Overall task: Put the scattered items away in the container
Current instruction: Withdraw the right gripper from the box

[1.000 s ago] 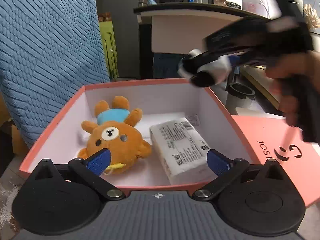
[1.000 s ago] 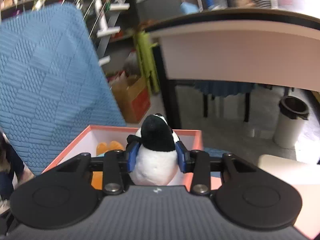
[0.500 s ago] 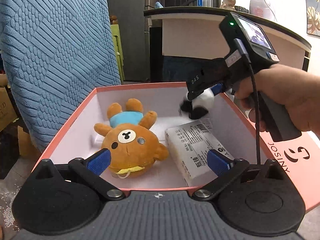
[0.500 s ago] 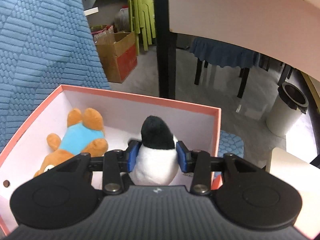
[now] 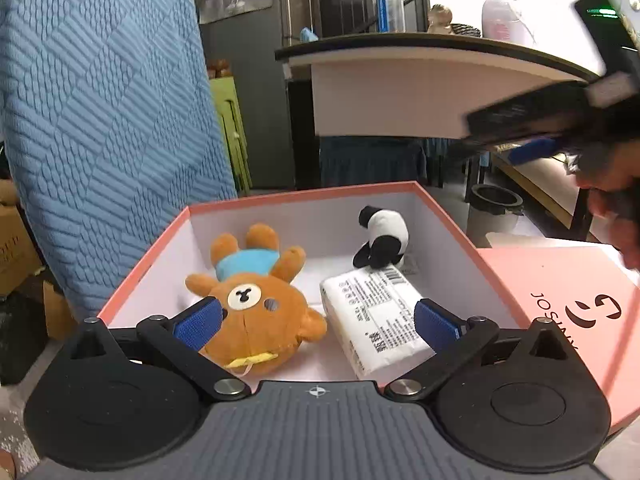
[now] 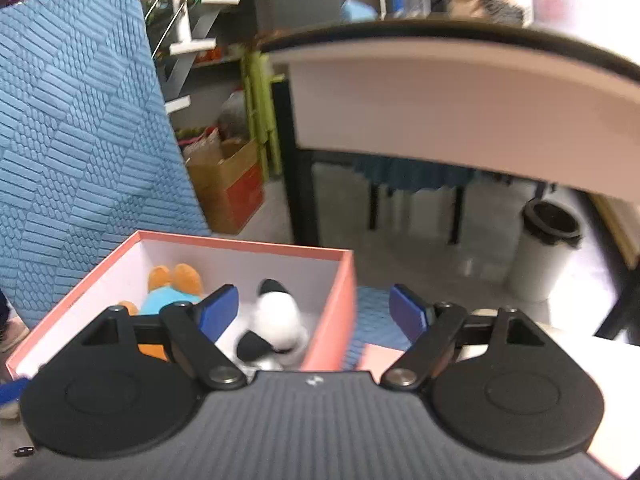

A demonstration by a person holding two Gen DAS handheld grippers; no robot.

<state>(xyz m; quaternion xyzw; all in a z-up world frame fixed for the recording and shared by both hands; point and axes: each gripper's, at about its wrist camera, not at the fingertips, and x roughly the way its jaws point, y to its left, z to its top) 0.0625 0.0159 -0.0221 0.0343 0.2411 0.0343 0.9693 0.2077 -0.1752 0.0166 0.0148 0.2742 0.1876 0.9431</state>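
Note:
A pink box (image 5: 144, 258) with a white inside holds three things. A brown bear plush (image 5: 256, 300) lies at its left, a white tissue pack (image 5: 372, 312) at its right, and a black-and-white penguin plush (image 5: 382, 238) in the far right corner. My left gripper (image 5: 318, 322) hovers open at the box's near edge with nothing between its fingers. My right gripper (image 6: 316, 310) is open above the box's right wall (image 6: 332, 312), and the penguin plush (image 6: 276, 322) lies loose below it. In the left wrist view the right gripper (image 5: 532, 148) shows blurred at the upper right, held by a hand.
The box's pink lid (image 5: 568, 292) lies to its right. A blue quilted cushion (image 5: 100, 120) stands behind the box on the left. Beyond it are a white counter (image 5: 420, 92), a small bin (image 6: 548, 248) and a cardboard carton (image 6: 232, 188) on the floor.
My right gripper has opened and let the penguin plush drop into the box's far right corner, then lifted up and to the right. My left gripper stays open at the box's near edge.

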